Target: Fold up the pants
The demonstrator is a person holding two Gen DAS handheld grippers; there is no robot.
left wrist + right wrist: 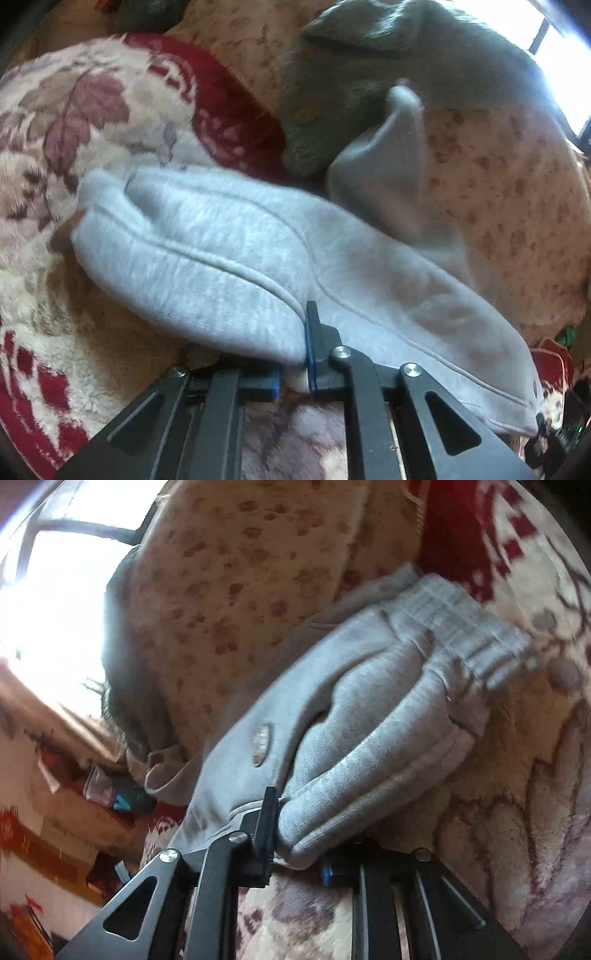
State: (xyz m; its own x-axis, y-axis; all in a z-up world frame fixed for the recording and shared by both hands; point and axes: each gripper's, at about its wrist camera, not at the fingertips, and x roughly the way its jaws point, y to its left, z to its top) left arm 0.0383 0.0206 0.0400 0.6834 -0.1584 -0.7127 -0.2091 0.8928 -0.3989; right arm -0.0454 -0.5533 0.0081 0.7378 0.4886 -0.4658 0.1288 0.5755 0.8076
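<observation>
Both my tools are clenched on the soft light-grey fleece pants [229, 254]: left tool [295, 369] and right tool [295, 853] each pinch a folded edge above the red-and-cream floral plush blanket [55, 147].

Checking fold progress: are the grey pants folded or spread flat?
Folded: the grey pants lie doubled in stacked layers, ribbed cuff on top.

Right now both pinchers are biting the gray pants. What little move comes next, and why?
Probably lift both together and carry that edge over toward the far end. The left gripper and right gripper are each shut on the gray pants, which lie bunched on the flowered blanket, so the fold looks unfinished.
</observation>
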